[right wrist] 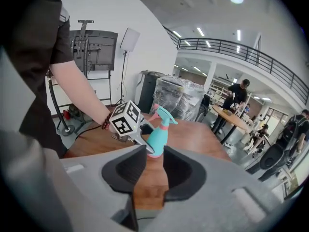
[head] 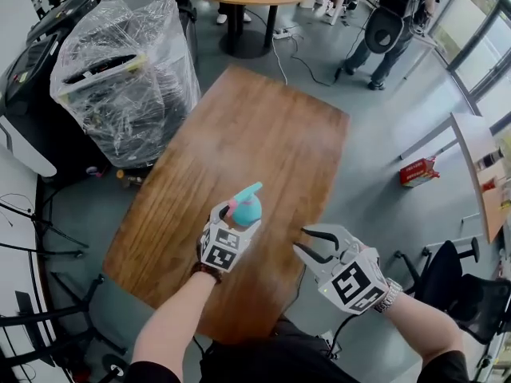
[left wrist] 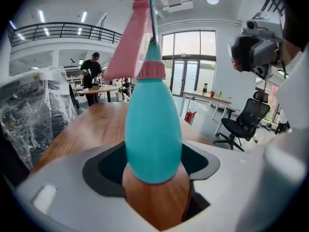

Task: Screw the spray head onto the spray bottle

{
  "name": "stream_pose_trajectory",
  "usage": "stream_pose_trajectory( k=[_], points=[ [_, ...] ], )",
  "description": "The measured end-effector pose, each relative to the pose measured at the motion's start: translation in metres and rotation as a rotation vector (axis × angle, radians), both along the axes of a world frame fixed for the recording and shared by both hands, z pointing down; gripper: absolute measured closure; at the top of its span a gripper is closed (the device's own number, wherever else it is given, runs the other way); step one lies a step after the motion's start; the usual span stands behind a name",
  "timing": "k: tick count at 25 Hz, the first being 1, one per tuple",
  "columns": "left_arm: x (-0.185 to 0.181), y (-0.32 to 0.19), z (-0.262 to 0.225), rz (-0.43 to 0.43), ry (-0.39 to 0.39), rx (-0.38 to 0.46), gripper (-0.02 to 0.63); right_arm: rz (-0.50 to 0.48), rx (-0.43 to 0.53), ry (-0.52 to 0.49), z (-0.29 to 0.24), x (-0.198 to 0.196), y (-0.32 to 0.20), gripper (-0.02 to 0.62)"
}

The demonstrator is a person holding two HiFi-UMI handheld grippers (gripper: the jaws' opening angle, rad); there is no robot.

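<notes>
Wood-grain table (head: 255, 134) lies beneath both forearms, which reach forward from the bottom of the head view with each gripper tilted downward. The left gripper (head: 237, 214) is clamped on the lower body of the teal spray bottle (head: 248, 211). The bottle is upright over the table's near half, its spray head (head: 246, 191) on top. The right gripper (head: 302, 240) hovers near the bottle's right side without touching it, jaws partly apart and nothing between them.
</notes>
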State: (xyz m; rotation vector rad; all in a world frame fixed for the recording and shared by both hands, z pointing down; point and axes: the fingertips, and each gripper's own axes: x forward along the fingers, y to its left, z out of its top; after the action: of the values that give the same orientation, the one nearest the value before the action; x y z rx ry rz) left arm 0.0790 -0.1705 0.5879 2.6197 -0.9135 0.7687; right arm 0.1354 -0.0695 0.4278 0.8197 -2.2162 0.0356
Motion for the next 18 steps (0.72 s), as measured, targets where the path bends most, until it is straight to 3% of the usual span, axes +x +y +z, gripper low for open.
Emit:
stream_pose_trajectory(
  k=[4,11,18],
  points=[
    [0.001,-0.031,0.01,-0.061,0.009,0.011,0.231,0.052,0.022,-0.024,0.004,0.005,-0.003,0.601],
    [0.001,-0.062,0.039,-0.109,-0.014,-0.008,0.23,0.091,-0.022,-0.028,0.02,0.013,0.001,0.601],
    [0.007,-0.07,0.044,-0.084,-0.037,0.025,0.227,0.107,-0.037,-0.052,0.029,0.01,-0.005,0.601]
  ],
)
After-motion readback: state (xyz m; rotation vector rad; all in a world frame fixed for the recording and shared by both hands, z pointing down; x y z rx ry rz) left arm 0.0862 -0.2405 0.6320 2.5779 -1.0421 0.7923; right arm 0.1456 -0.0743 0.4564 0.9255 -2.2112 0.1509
